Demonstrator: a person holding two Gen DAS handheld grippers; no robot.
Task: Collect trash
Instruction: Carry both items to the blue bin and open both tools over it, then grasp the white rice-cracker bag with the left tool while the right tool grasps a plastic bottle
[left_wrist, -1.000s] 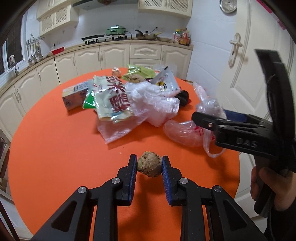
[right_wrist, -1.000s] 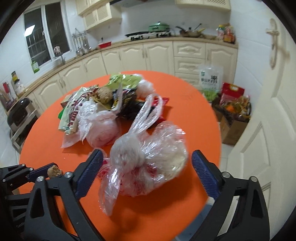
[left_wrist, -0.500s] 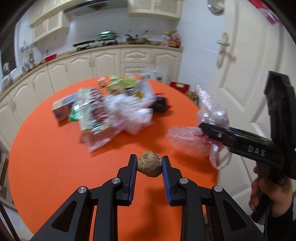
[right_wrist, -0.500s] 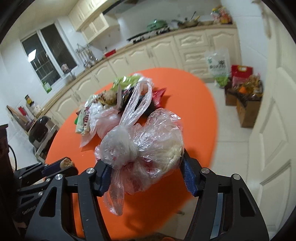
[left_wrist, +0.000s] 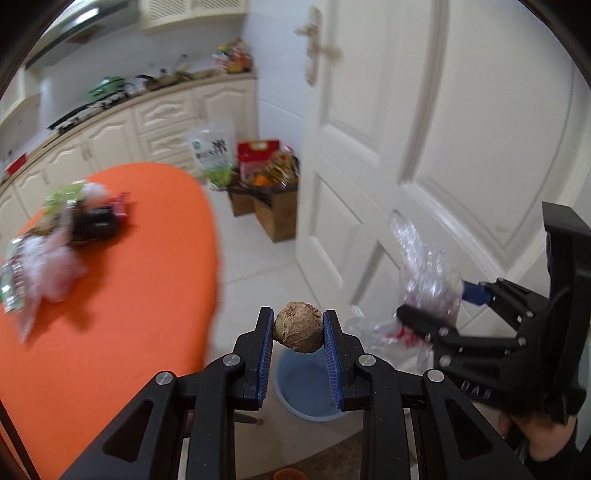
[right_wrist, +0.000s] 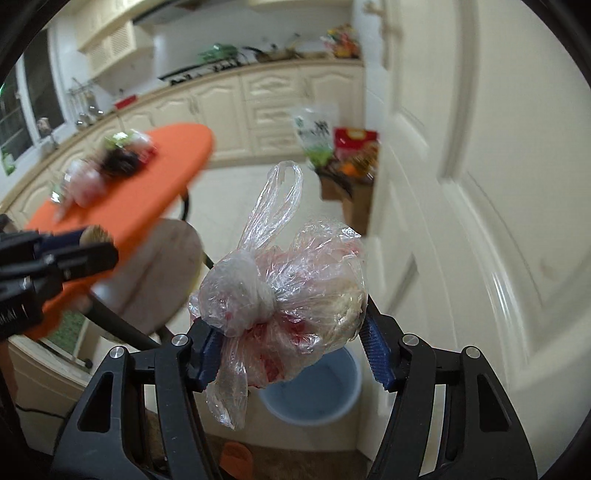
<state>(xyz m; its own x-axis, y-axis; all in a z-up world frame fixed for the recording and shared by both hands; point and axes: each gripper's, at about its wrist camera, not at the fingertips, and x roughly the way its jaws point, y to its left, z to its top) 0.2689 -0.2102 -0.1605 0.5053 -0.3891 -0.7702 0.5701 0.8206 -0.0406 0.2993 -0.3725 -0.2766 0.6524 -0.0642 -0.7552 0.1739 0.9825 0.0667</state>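
- The blue-padded fingers (left_wrist: 264, 354) of the left gripper (left_wrist: 298, 345) are clamped on a round brown fibrous ball (left_wrist: 297, 326), held above a light-blue round plastic bin (left_wrist: 295, 384).
- A knotted clear plastic bag (right_wrist: 284, 291) is gripped by the right gripper (right_wrist: 291, 350) over the same bin (right_wrist: 325, 391), beside the white panelled door (right_wrist: 480, 184).

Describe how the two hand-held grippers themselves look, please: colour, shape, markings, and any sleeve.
Both are matte black, angular frames with open cut-outs and silver round screw heads. The left hand-held gripper and the right hand-held gripper have flat fingers faced with blue ribbed pads. The right one's side bears embossed letters, apparently "DAS". The hand gripping its handle wears a dark sleeve. No cables are visible.
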